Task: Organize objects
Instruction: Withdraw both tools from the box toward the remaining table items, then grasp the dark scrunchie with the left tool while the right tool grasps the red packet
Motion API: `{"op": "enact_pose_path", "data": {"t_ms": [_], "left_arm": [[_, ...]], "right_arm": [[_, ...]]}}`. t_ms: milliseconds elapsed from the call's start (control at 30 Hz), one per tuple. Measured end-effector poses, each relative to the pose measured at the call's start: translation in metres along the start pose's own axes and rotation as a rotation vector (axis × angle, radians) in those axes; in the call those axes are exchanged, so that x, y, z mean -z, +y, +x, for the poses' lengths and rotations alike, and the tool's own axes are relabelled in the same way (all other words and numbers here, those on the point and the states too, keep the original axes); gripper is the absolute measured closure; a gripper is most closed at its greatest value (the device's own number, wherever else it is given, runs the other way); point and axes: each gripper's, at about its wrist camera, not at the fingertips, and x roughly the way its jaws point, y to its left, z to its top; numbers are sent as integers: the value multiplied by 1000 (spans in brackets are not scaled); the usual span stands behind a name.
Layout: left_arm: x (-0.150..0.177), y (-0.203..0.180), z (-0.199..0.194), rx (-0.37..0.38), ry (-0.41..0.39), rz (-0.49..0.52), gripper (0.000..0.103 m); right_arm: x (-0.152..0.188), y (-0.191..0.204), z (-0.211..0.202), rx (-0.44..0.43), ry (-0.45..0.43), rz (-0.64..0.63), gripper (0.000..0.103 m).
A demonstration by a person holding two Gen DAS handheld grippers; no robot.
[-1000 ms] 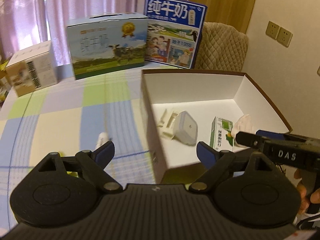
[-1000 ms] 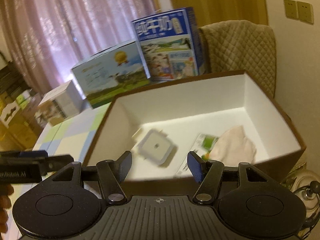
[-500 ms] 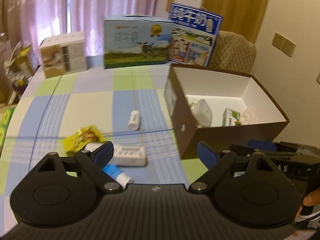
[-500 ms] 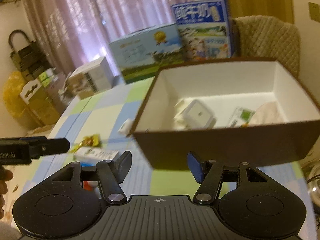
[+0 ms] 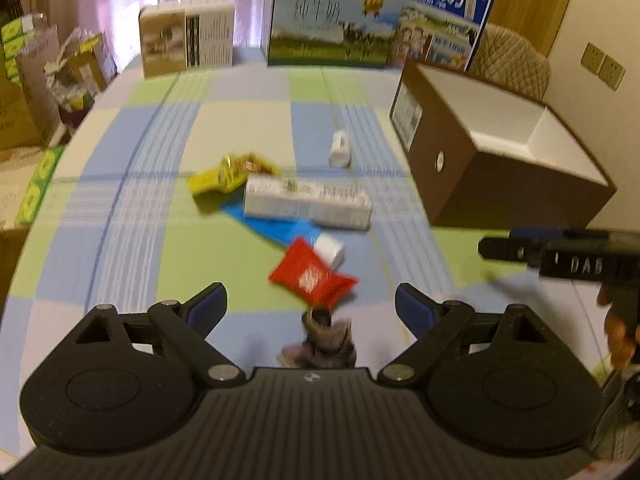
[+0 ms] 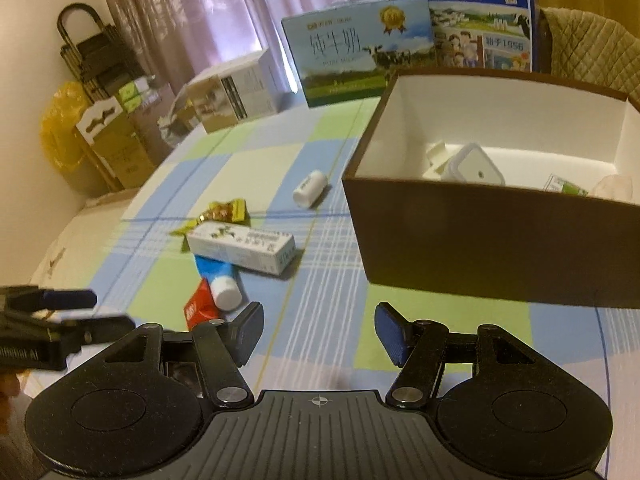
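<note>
Both claws hover above the near edge of the table, each with its jaws spread wide and nothing between them. The left claw faces a loose cluster of items. Nearest to it lies a dark, crumpled object, too blurred to identify. Just beyond that is a red packet, which touches the white cap of a blue tube. A white carton lies across the tube's far end, and a yellow wrapper sits against the carton's far left corner. A small white bottle lies on its side farther off, apart from the cluster and near the brown box.

The right claw points at the box's near wall; the box stands open on the right of the table. Inside it, against the white lining, are a white square container, a small green-and-white carton and a pale cloth. Three cartons stand along the far edge of the table: a beige one on the left, a milk carton in the middle, and a blue one on the right, behind the box.
</note>
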Motion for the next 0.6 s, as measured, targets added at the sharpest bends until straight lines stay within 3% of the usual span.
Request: {"op": "enact_pose_path", "data": {"t_ms": [267,600], "left_arm": [[24,2,30,-17,60,11,15],[30,2,53,-27,72,15,20]], "right_arm": [[11,6,16,13,80,-51,44],[20,12,41,13,153,-77,44]]}}
